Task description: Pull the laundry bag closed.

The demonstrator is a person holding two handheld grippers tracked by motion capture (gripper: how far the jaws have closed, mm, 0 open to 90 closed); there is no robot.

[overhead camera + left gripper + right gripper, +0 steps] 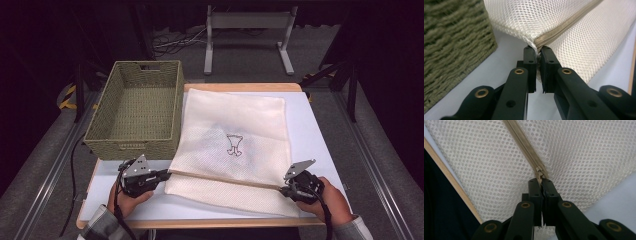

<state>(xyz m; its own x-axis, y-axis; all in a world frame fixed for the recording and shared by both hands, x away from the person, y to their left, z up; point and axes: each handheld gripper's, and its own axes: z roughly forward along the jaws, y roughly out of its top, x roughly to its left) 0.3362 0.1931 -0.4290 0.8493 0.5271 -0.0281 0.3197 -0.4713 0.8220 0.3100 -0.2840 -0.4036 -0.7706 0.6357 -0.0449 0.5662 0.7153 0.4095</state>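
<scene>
A: Closest to me, my left gripper [167,173] is clamped on the corner of the mesh bag [235,145], right at the end of its zipper [225,178]

B: And the other side?

A: My right gripper [284,189] is pinched tight on what looks like the zipper pull [540,173]. The zipper runs taut between the two, near the table's [320,145] front edge

B: So which step is this?

A: I'd say anchoring one end, ready to run the pull along. Next I must keep the left firm and draw the right straight along the zipper, without lifting the cloth

B: Farther off?

A: The woven basket [136,107] stands just beside the bag, empty
</scene>
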